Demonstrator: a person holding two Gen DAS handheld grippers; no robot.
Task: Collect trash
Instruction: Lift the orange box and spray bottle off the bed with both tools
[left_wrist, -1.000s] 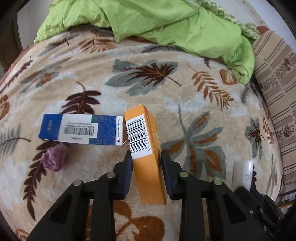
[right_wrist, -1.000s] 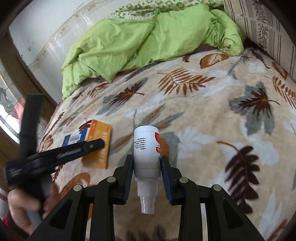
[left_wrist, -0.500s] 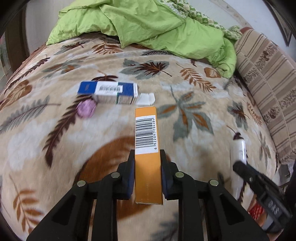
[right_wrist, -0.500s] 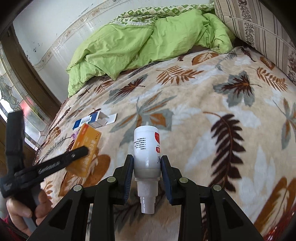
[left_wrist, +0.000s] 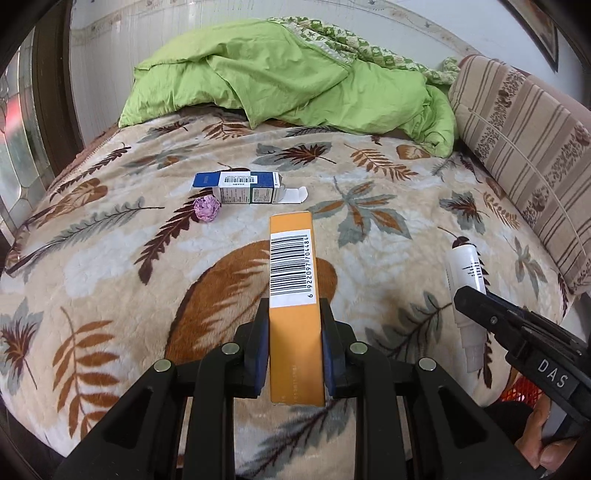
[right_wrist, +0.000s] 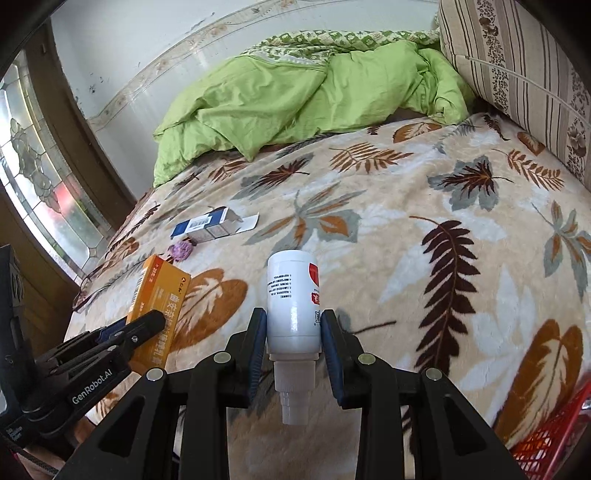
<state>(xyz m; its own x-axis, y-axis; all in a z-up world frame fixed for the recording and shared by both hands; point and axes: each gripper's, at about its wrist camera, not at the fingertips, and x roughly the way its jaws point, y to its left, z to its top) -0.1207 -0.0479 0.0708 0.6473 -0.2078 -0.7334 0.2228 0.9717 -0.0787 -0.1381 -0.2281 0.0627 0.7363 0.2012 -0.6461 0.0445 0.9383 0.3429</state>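
Observation:
My left gripper (left_wrist: 294, 317) is shut on an orange carton (left_wrist: 291, 280) with a barcode, held above the leaf-print blanket (left_wrist: 110, 266). It also shows in the right wrist view (right_wrist: 159, 306). My right gripper (right_wrist: 293, 325) is shut on a white spray bottle (right_wrist: 293, 299), nozzle pointing back at the camera; the bottle also shows in the left wrist view (left_wrist: 465, 273). A blue and white carton (left_wrist: 240, 186) with an open flap and a crumpled purple wad (left_wrist: 207, 208) lie on the blanket farther back.
A crumpled green duvet (left_wrist: 295, 81) lies at the head of the bed. A striped pillow (left_wrist: 528, 147) lines the right side. A red mesh basket (right_wrist: 550, 439) sits low at the right. A stained-glass window (right_wrist: 40, 184) is at the left.
Both grippers have pulled back from the bed with the orange carton and the bottle. The blue carton and purple wad now look farther away. The red basket has come into view.

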